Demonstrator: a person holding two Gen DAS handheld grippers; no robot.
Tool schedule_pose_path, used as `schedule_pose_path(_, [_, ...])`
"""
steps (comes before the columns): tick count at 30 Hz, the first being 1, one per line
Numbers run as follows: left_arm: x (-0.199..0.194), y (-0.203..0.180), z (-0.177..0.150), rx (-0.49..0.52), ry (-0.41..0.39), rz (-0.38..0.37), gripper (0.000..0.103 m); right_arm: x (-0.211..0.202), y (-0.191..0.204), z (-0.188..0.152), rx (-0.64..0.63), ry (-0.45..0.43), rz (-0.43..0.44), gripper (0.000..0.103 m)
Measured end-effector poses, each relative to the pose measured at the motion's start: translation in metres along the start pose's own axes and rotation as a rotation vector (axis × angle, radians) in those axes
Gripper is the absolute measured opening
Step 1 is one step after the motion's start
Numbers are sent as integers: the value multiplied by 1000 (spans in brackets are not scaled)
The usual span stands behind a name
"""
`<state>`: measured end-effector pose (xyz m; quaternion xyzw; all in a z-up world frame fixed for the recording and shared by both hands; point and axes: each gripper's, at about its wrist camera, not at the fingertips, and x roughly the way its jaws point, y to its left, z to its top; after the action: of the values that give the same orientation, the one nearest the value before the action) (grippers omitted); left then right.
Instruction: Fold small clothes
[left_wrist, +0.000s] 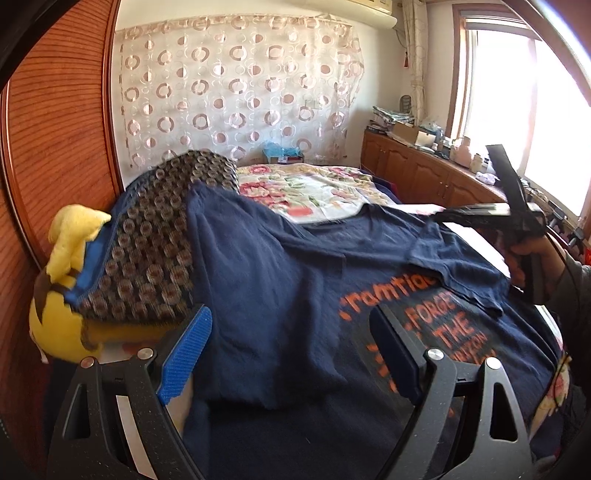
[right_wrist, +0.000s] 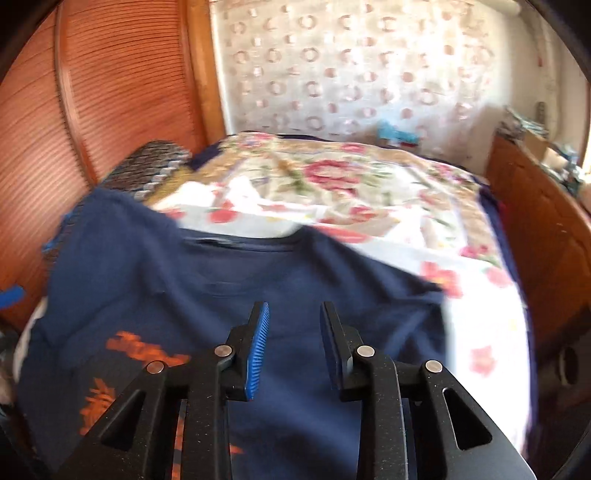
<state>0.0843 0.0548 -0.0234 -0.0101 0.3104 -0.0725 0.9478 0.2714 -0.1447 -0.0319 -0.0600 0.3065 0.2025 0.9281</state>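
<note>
Left wrist view: left gripper (left_wrist: 291, 350) spread wide, empty, over a navy T-shirt (left_wrist: 280, 266) on the bed (left_wrist: 314, 188); orange print beside its right jaw reads "FORGET THE". Right gripper (right_wrist: 294, 341), jaws half open, holds nothing above the shirt.

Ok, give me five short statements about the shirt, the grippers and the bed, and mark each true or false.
1. The navy T-shirt carries orange lettering. True.
2. The left gripper is clamped shut on the shirt. False: its jaws stand wide apart, holding nothing.
3. The right gripper is open. True.
4. A green plush toy sits beside the patterned pillow. False: the plush toy is yellow.
5. The floral bedspread lies beyond the shirt. True.
</note>
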Motion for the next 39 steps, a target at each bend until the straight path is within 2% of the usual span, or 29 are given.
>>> schedule_pose_path(5, [18, 20, 25, -2, -1, 31, 88, 16, -44, -6, 44, 63, -87, 30])
schedule_pose_path(8, [32, 36, 38, -11, 11, 61, 88, 33, -65, -6, 80, 104, -78, 30])
schedule_pose_path(13, [53, 54, 52, -22, 38, 81, 88, 57, -74, 12, 94, 133, -64, 30])
schedule_pose_path(15, [61, 60, 56, -30, 50, 89, 88, 60, -79, 18, 85, 123, -58, 30])
schedule_pose_path(16, [64, 60, 57, -29, 54, 94, 88, 63, -81, 22, 81, 118, -48, 27])
schedule_pose_path(18, [70, 65, 60, -29, 59, 110, 88, 67, -85, 29, 63, 78, -29, 9])
schedule_pose_path(20, [74, 70, 62, -34, 63, 115, 88, 53, -87, 31, 42, -1, -51, 9])
schedule_pose_path(23, [79, 74, 64, -37, 71, 125, 88, 50, -92, 34, 74, -21, -45, 9])
schedule_pose_path(26, [86, 78, 67, -35, 82, 129, 88, 53, -91, 31, 53, -5, -47, 9])
schedule_pose_path(30, [94, 79, 70, -31, 91, 114, 88, 55, -96, 29, 57, 27, -76, 25])
schedule_pose_path(33, [94, 77, 74, -11, 83, 74, 78, 53, -94, 34, 52, 42, -57, 38])
schedule_pose_path(36, [94, 77, 78, 1, 75, 60, 68, 48, -94, 34, 45, 46, -66, 47])
schedule_pose_path(39, [99, 79, 83, 6, 80, 68, 67, 49, -96, 32, 51, 63, -63, 50])
